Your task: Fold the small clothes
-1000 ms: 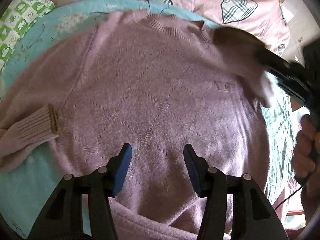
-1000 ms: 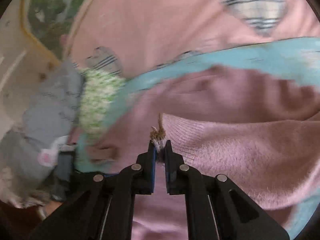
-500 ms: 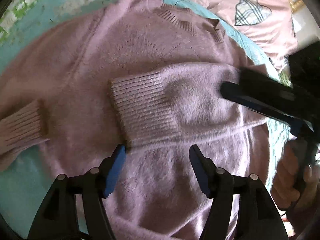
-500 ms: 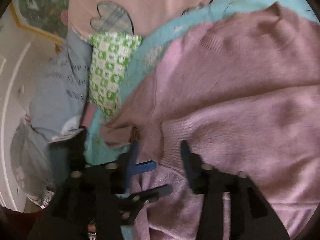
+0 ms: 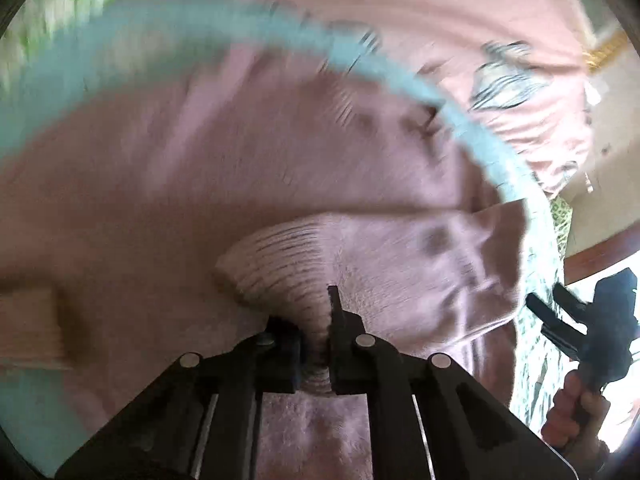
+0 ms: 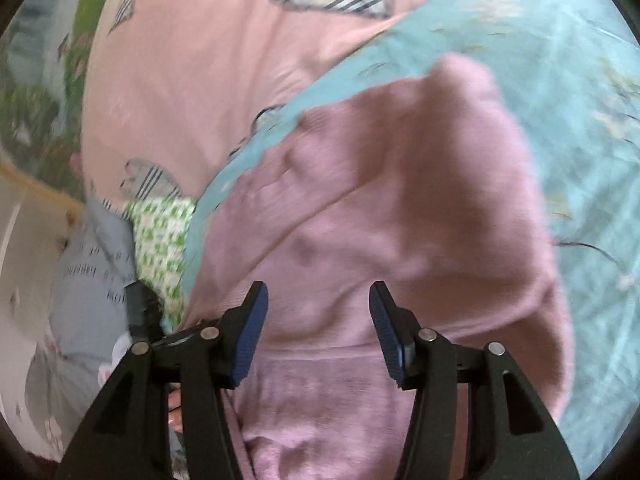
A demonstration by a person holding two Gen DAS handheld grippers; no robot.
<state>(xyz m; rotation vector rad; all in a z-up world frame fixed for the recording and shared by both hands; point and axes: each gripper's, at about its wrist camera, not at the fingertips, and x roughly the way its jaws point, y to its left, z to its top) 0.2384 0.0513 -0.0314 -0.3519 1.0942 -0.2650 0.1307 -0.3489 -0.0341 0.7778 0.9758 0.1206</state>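
Note:
A pink knit sweater (image 5: 160,208) lies flat on a light blue sheet (image 5: 200,20). One sleeve is folded across its chest, and its ribbed cuff (image 5: 280,264) is pinched in my left gripper (image 5: 316,340), which is shut on it. The other cuff (image 5: 28,328) lies at the left edge. The view is motion blurred. My right gripper (image 6: 318,328) is open and empty, hovering over the sweater's (image 6: 380,208) folded side. It also shows in the left wrist view (image 5: 560,316) at the far right, off the sweater.
A pink bedcover with plaid hearts (image 6: 192,80) lies beyond the blue sheet (image 6: 580,120). A green-and-white cloth (image 6: 160,236) and grey clothes (image 6: 84,264) sit left of the sweater. A wooden bed edge (image 5: 600,256) shows at the right.
My right gripper let go of the sleeve after laying it across the chest and drew back open. My left gripper moved forward and shut on the sleeve's cuff.

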